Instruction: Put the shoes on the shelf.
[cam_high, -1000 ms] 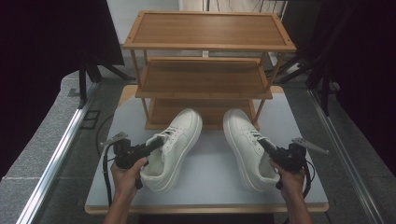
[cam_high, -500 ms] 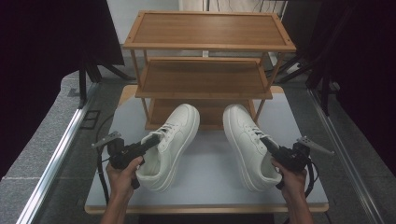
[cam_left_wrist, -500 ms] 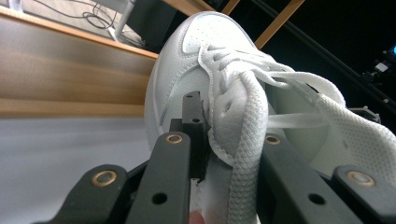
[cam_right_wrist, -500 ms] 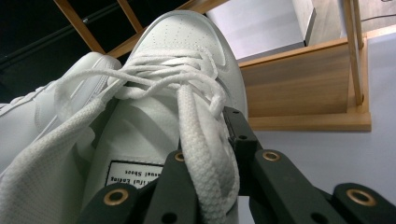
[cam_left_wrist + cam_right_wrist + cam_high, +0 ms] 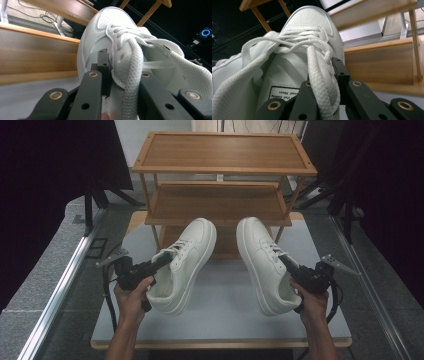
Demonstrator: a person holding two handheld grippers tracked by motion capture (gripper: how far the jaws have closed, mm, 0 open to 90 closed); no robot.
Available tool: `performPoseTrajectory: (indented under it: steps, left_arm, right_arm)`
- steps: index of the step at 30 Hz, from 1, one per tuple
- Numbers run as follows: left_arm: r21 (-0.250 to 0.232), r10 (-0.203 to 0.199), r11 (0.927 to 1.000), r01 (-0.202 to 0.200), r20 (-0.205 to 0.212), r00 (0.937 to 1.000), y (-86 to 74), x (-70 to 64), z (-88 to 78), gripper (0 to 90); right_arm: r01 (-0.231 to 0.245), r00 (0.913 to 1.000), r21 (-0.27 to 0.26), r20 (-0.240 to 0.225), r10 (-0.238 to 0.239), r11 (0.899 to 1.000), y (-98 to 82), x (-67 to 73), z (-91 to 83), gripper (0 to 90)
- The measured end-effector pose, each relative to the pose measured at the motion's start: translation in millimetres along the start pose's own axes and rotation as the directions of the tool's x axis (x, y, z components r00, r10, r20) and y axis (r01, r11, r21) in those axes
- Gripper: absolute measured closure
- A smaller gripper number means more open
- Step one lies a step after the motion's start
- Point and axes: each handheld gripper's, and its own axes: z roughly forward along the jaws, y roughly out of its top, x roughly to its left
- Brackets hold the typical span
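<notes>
Two white lace-up sneakers hang above the table with their toes toward the wooden shoe rack [image 5: 222, 169]. My left gripper [image 5: 161, 261] is shut on the collar of the left sneaker [image 5: 192, 251]. In the left gripper view one jaw lies outside the side wall of that sneaker [image 5: 100, 30], the other inside behind a lace. My right gripper [image 5: 290, 264] is shut on the collar of the right sneaker [image 5: 257, 255]. In the right gripper view that sneaker [image 5: 312, 22] has a thick lace draped over the jaws. Both toes sit level with the rack's lower shelves.
The rack has three wooden tiers and stands at the far end of the pale grey table [image 5: 225, 322]; its middle shelf [image 5: 220, 202] is bare. Dark curtains flank both sides. A metal rail [image 5: 60, 290] runs along the left, and cables trail from both grippers.
Both grippers have lifted and carried their sneakers forward, so the toes are now higher and closer to the rack's shelves. The grips are unchanged.
</notes>
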Motion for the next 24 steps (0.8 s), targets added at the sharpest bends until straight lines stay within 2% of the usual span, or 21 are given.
performPoseTrajectory:
  steps: [7,10,13,14,15,16,17,19,21,23,24]
  left_arm:
    - [-0.023,0.000,0.9997,0.000,0.010,0.9999,17.6,-7.4,7.9,80.8]
    - [-0.025,0.039,0.9989,-0.040,-0.013,0.9991,32.1,-15.3,17.7,80.5]
    - [-0.023,0.042,0.9989,-0.042,-0.014,0.9990,40.8,-17.2,25.1,80.6]
    - [-0.022,0.038,0.9990,-0.038,-0.009,0.9992,48.4,-17.5,31.6,80.5]
    - [-0.022,0.038,0.9990,-0.038,-0.009,0.9992,48.4,-17.5,31.6,80.6]
    - [-0.022,0.031,0.9993,-0.031,-0.010,0.9995,54.8,-17.4,36.9,80.6]
    - [-0.022,0.031,0.9993,-0.031,-0.010,0.9995,54.8,-17.4,36.9,80.5]
    - [-0.018,0.028,0.9994,-0.028,-0.017,0.9995,65.2,-16.3,46.2,80.3]
    - [-0.017,0.033,0.9993,-0.033,-0.024,0.9992,69.2,-16.2,49.7,80.3]
    - [-0.016,0.035,0.9992,-0.036,-0.036,0.9987,74.1,-16.1,53.8,80.2]
    - [-0.019,0.037,0.9991,-0.038,-0.050,0.9981,79.7,-16.4,58.8,80.2]
  right_arm:
    - [0.008,1.0000,-0.021,0.005,-0.008,1.000,19.7,11.2,6.0,84.4]
    - [0.011,0.9998,-0.024,0.018,-0.010,1.000,36.0,20.2,12.8,84.4]
    - [0.015,0.9995,-0.024,0.027,-0.015,1.000,43.7,23.0,16.8,84.4]
    - [0.026,0.9988,-0.023,0.041,-0.026,0.999,53.9,26.4,22.9,84.4]
    - [0.026,0.9988,-0.023,0.041,-0.026,0.999,53.9,26.4,22.9,84.4]
    - [0.041,0.9974,-0.024,0.060,-0.039,0.999,62.9,29.4,29.6,84.4]
    - [0.041,0.9974,-0.024,0.060,-0.039,0.999,62.9,29.4,29.6,84.4]
    - [0.059,0.9934,-0.023,0.100,-0.057,0.998,74.6,32.6,39.5,84.4]
    - [0.067,0.9918,-0.022,0.110,-0.064,0.998,78.1,33.1,42.8,84.4]
    - [0.066,0.9907,-0.023,0.121,-0.063,0.998,83.6,32.9,48.7,84.4]
    - [0.044,0.9915,-0.028,0.124,-0.041,0.999,87.8,30.7,54.2,84.4]
